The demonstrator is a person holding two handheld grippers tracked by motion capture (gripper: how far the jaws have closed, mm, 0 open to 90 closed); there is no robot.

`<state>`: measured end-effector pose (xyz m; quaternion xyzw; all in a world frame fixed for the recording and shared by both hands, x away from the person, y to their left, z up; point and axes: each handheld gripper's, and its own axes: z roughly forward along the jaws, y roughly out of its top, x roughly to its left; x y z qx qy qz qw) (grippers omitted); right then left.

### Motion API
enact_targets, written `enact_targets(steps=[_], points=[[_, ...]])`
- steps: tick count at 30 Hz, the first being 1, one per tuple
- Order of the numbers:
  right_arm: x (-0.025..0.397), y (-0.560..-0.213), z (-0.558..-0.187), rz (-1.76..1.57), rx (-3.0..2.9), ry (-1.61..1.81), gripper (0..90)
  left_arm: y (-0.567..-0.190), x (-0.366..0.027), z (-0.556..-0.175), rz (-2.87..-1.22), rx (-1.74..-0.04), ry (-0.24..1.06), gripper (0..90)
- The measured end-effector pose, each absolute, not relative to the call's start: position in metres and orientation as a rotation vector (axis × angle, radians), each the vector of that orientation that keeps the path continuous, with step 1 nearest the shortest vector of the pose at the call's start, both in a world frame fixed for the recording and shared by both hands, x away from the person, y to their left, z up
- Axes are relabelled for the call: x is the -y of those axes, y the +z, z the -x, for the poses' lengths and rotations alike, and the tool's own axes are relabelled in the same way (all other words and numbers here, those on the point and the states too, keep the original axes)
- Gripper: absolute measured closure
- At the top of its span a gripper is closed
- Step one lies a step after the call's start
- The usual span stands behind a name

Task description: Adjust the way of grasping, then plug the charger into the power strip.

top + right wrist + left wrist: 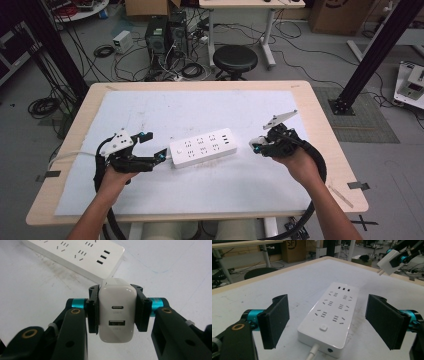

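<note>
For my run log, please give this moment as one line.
left gripper: open, astride power strip | right gripper: shut on charger

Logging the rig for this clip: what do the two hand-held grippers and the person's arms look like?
Both are black linkage frames with teal collars and brass-coloured pivot rings. The left hand-held gripper has flat black foam-like pads; the right hand-held gripper has the same build. Each carries a grey three-cornered plate on top and trails a thick black cable. The forearms are bare, no sleeves visible.

We are seeing even, bright overhead light; shadows are lying soft and short on the counter. Far corners of the high view are falling dim. Gripper views are bending slightly at the edges, backgrounds softening.
</note>
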<state>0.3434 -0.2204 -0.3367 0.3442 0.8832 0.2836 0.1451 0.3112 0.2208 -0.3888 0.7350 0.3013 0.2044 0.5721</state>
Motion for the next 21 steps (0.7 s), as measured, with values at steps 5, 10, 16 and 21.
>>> enact_targets(steps=[5,10,16,21], points=[[0.223,-0.331,-0.348,-0.976,-2.562,0.793,63.4,-0.388,-0.225,-0.312,-1.728,-0.716,0.491,19.5],[0.223,-0.325,-0.352,-0.946,-2.584,0.781,63.4,-0.389,-0.228,-0.309,-1.731,-0.722,0.501,19.5],[0.221,-0.319,-0.361,-0.928,-2.601,0.800,63.3,-0.391,-0.234,-0.308,-1.747,-0.731,0.510,19.4],[0.215,-0.311,-0.367,-0.860,-2.620,0.800,63.3,-0.394,-0.240,-0.308,-1.732,-0.754,0.518,19.4]])
